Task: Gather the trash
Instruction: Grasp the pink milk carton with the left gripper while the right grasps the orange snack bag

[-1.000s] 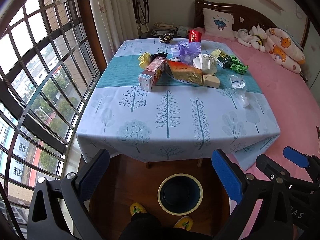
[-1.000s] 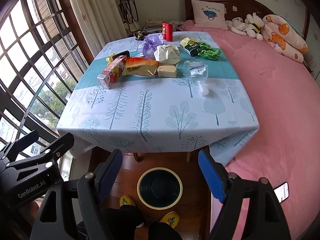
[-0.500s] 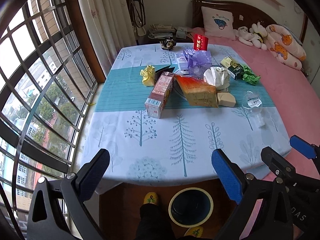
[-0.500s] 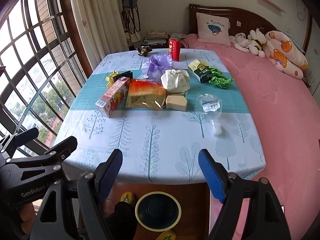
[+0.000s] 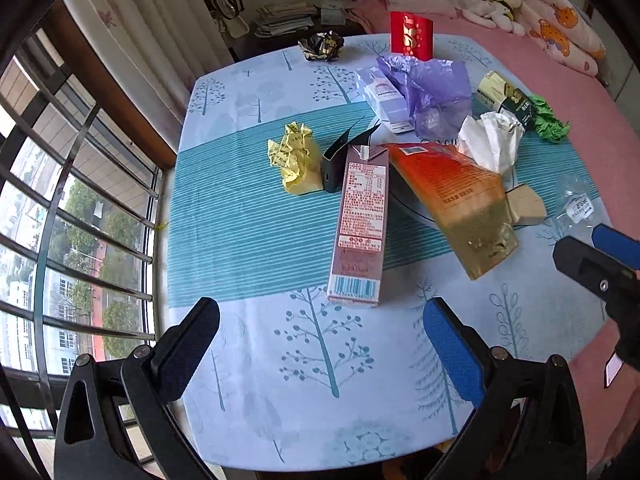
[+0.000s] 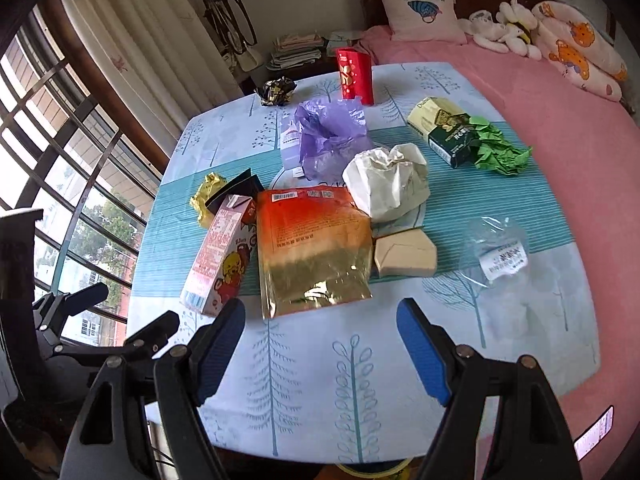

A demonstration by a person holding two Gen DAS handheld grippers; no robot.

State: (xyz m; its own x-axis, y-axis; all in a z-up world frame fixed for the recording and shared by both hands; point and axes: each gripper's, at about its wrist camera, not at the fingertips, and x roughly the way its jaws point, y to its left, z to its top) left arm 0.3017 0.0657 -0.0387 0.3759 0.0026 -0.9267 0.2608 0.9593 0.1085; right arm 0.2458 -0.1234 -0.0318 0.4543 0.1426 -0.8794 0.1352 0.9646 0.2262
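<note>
Left gripper (image 5: pixel 320 332) agape before pink carton (image 5: pixel 360 224); foil pouch (image 5: pixel 456 204) alongside.

Table had a tree-print tablecloth (image 6: pixel 360 380) on it, with a barred window (image 5: pixel 60 240) off at nine o'clock. Around one o'clock there was a pink bed (image 6: pixel 540 120) with a pillow (image 6: pixel 420 8) and stuffed toys (image 6: pixel 504 28), plus stacked papers (image 6: pixel 296 52) at twelve.

Black hand-held gripper (image 5: pixel 320 330) frames, blue finger pads (image 6: pixel 420 352) — silver screws
</note>
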